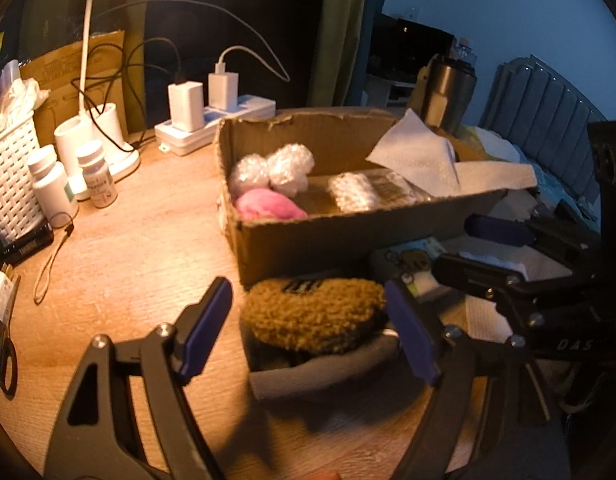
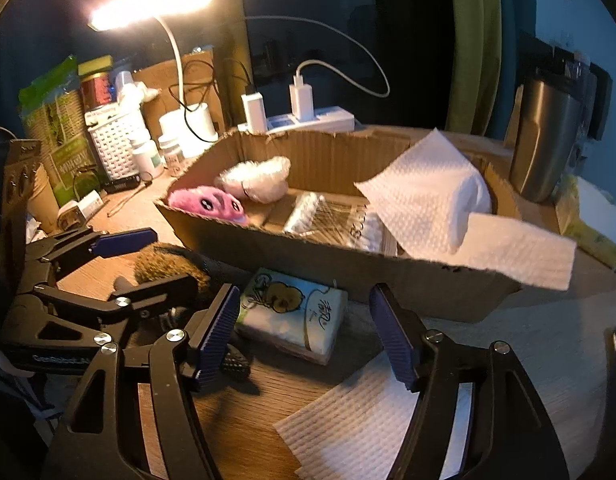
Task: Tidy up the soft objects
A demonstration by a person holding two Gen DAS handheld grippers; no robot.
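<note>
Inside cardboard box [image 2: 308, 252]: pink plush [image 2: 205, 204], white plush [image 2: 255, 178], tissue [image 2: 428, 196].

Bench [image 1: 127, 264]: warm brown wood grain.
Cardboard box [image 1: 348, 236]: plain brown, ragged far rim.
Plush toy [image 2: 205, 202], near-left in box: pink, two dark eyes.
Fluffy toy [image 2: 255, 178] behind it: white.
Paper towel [image 2: 428, 184] over the box's right end: white, embossed dots.
Fuzzy slipper [image 1: 314, 314]: olive-brown curly pile, grey sole edge.
Tissue pack [image 2: 293, 314]: white and pale blue, yellow cartoon figure.
Left gripper [image 1: 312, 328]: black frame, dark blue pads.
Right gripper [image 2: 303, 336]: black frame, dark blue ribbed pads.
Basket [image 1: 9, 176], far left: white lattice weave.
Tumbler [image 2: 544, 140], far right: brushed steel grey.
Curtain [image 2: 474, 46]: olive green.
</note>
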